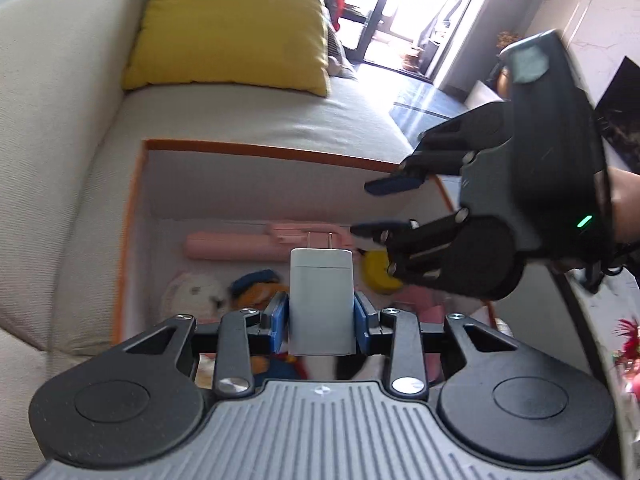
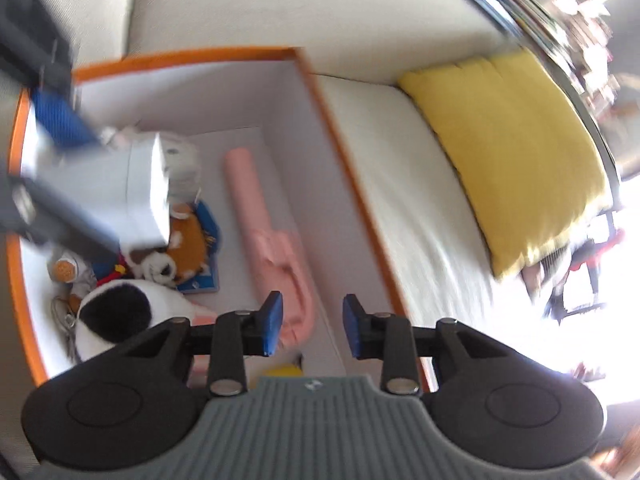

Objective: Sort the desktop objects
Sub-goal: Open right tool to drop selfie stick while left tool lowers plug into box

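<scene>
My left gripper [image 1: 321, 316] is shut on a white wall charger [image 1: 321, 300], prongs pointing away, held above the open orange-rimmed storage box [image 1: 256, 148]. The charger also shows in the right wrist view [image 2: 120, 188], between the left gripper's blue pads. My right gripper [image 2: 312, 322] is open and empty, above the box's right side; it also shows in the left wrist view [image 1: 368, 208]. In the box lie a pink selfie stick [image 2: 264, 224], plush toys [image 2: 172, 256], a black-and-white plush [image 2: 120, 312] and a yellow object [image 1: 378, 270].
The box stands on a beige sofa [image 1: 60, 140] with a yellow cushion [image 1: 236, 28] behind it. A table edge with red items [image 1: 628, 340] is at the right. A bright doorway [image 1: 404, 8] lies far back.
</scene>
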A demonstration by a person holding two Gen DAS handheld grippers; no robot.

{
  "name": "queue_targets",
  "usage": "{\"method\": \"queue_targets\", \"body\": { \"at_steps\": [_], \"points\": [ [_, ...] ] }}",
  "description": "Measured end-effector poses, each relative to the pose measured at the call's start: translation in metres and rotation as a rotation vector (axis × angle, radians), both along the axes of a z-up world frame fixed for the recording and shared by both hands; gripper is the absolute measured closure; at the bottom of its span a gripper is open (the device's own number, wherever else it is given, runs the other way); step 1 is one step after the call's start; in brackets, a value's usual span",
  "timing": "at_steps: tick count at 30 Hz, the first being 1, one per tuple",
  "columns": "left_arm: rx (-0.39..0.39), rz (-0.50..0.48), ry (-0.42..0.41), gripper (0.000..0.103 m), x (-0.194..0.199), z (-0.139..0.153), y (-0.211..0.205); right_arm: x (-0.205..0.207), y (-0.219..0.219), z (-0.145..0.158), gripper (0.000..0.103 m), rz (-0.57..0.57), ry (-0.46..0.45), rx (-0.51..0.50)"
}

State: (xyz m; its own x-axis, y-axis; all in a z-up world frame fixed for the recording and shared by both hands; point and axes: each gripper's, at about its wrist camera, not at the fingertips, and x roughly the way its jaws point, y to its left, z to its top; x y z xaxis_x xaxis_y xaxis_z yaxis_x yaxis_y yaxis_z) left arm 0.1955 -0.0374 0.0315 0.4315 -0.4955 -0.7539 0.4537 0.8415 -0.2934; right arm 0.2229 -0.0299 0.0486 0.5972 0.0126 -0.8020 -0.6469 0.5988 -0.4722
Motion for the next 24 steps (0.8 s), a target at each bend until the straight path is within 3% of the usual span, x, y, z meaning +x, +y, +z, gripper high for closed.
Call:
{"method": "queue_targets", "body": {
  "at_steps": [6, 10, 16, 20, 24],
  "points": [
    [-0.091, -0.072, 0.066, 0.064, 0.020, -0.011, -0.046, -0.010, -0.065, 0.033, 0.068, -0.190, -0.066, 0.093],
    [-0.121, -0.062, 0.139, 0.064, 0.040, -0.034, -0.073, -0.019, -0.066, 0.044, 0.066, -0.278, -0.147, 0.132],
    [0.027, -0.059, 0.159, 0.064, 0.057, -0.062, -0.106, -0.017, -0.098, 0.039, 0.066, -0.371, -0.151, 0.156],
    [0.048, -0.039, 0.170, 0.064, 0.060, -0.071, -0.113, -0.025, -0.115, 0.037, 0.066, -0.385, -0.135, 0.165],
    [0.126, -0.020, 0.160, 0.065, 0.053, -0.079, -0.112, -0.032, -0.122, 0.033, 0.066, -0.378, -0.130, 0.162]
  ]
}}
